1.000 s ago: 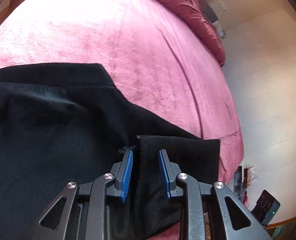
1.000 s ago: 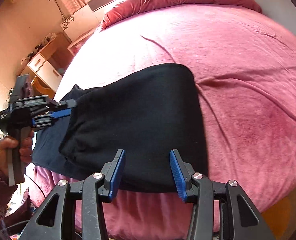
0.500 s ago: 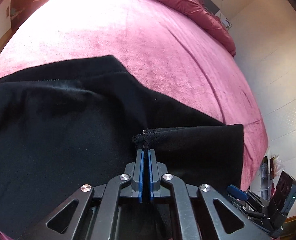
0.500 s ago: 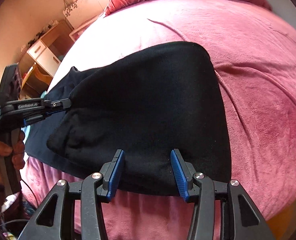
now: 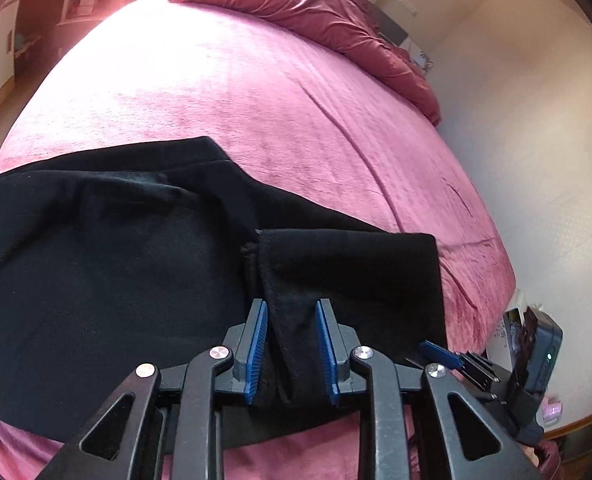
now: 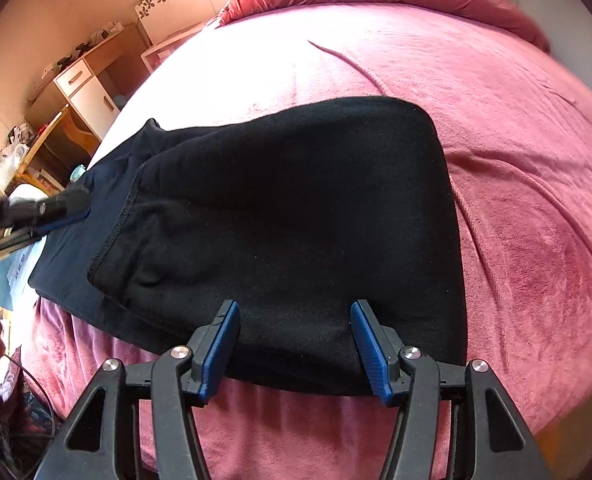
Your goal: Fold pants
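Black pants [image 6: 296, 216] lie folded over on the pink bed, a stitched hem edge [image 6: 116, 220] lying over a lower layer at the left. In the left wrist view the pants [image 5: 108, 280] fill the lower left, with a hem [image 5: 272, 280] running between my fingers. My left gripper [image 5: 290, 344] is open, its blue pads either side of that hem fold. It also shows at the left edge of the right wrist view [image 6: 52, 210]. My right gripper [image 6: 296, 340] is open over the near edge of the pants, holding nothing.
The pink bed cover [image 6: 516, 160] spreads wide beyond the pants. A red duvet [image 5: 316, 12] is bunched at the head. A wooden desk with drawers [image 6: 76, 88] stands left of the bed. The right gripper's body [image 5: 532, 352] shows at the bed's right edge.
My left gripper was shut on the hem half a second ago and has opened; the hem now lies loose between its pads. My right gripper stayed open and moved slightly back.
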A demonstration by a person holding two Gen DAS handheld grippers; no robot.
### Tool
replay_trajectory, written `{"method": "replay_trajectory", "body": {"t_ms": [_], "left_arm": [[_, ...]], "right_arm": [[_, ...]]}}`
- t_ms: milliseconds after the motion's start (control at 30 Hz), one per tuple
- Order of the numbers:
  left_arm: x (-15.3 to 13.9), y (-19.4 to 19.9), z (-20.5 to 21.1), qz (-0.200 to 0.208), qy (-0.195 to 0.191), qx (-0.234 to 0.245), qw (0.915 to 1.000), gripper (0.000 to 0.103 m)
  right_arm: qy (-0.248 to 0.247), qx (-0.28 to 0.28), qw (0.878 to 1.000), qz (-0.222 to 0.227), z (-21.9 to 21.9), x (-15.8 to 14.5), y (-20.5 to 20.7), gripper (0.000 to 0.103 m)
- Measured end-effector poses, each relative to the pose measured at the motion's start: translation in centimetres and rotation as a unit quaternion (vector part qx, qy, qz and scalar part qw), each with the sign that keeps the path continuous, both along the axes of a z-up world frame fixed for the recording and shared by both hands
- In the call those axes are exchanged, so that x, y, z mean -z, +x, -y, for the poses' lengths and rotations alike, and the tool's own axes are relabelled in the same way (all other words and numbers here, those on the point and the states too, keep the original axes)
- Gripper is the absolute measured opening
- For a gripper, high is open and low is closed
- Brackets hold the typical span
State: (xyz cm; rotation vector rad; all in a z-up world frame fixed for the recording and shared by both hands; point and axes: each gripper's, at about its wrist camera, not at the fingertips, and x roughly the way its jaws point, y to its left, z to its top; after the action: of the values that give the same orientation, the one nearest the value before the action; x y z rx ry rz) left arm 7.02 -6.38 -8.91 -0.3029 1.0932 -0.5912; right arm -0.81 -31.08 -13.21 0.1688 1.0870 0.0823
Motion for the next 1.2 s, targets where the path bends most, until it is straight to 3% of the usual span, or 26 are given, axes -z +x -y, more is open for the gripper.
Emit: {"method": "replay_trajectory", "body": {"t_ms": [133,233,300,533,667,900,1200], "left_arm": [[0.7,-1.7,2.1,-0.001,0.050,0.049,0.9975,0.025],[3.2,-2.7,3.1,-0.011,0.117,0.056,0.9915,0.025],[4.5,-3.0,2.2,-0.024,0.106,0.049,0.9928,0.027],[3.5,-2.1,-0.6,-0.033,0.065,0.023,0.9971,0.031],[1.3,-2.6,-1.5,0.006,0.081,-0.007,0.9967,0.031],[-2.7,-3.6,-5.8,0.068,0.110,-0.079,0.9885,0.033],[-4.7,-4.3,-8.9,0.090,0.133,-0.131,0.9782,0.033]], "right_arm": [[-0.001,-0.004,1.000,0.000,-0.1,-0.1,-0.3,0.059],[0.007,-0.005,1.000,-0.005,0.1,0.5,-0.4,0.059],[0.009,-0.008,1.000,-0.010,0.3,1.1,-0.2,0.059],[-0.003,-0.010,1.000,-0.010,0.2,1.3,0.0,0.059],[-0.015,-0.006,1.000,-0.007,-0.1,0.8,0.0,0.059],[-0.017,-0.022,0.999,0.030,-2.1,-1.6,0.2,0.059],[0.004,-0.084,0.996,0.020,-7.3,-1.2,2.1,0.059]]}}
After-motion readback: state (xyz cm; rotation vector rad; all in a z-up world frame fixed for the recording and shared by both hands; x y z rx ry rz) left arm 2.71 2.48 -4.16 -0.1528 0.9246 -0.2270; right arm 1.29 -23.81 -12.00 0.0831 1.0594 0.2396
